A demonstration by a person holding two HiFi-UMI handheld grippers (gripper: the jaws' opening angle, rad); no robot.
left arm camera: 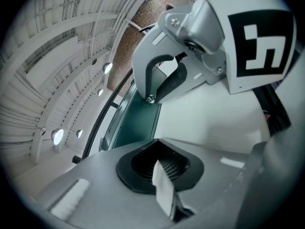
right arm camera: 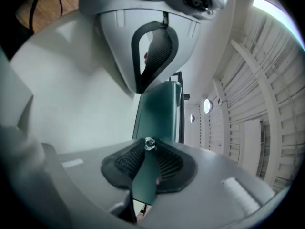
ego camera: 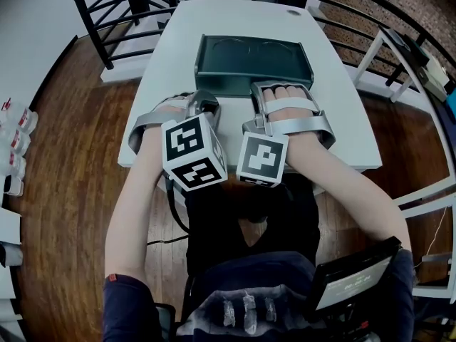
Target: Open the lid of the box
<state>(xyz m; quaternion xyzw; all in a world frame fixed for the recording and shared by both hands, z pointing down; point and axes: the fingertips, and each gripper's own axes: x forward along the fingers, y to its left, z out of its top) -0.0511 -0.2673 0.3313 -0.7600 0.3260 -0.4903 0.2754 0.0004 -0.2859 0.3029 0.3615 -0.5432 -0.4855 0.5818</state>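
Closing the right gripper point(right arm camera: 147, 116) jaws over the near edge of the green box point(ego camera: 253, 63), not yet pinching it. Holding the left gripper point(left arm camera: 156, 120) jaws wide apart and empty, just beside the box's lower-left corner. Sitting upper centre of the head view on the white table point(ego camera: 235, 20), with black railing point(ego camera: 114, 6) along the top.

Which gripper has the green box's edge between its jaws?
The right gripper: its jaws are closing with the near edge of the box between them. The left gripper stands open beside the box.
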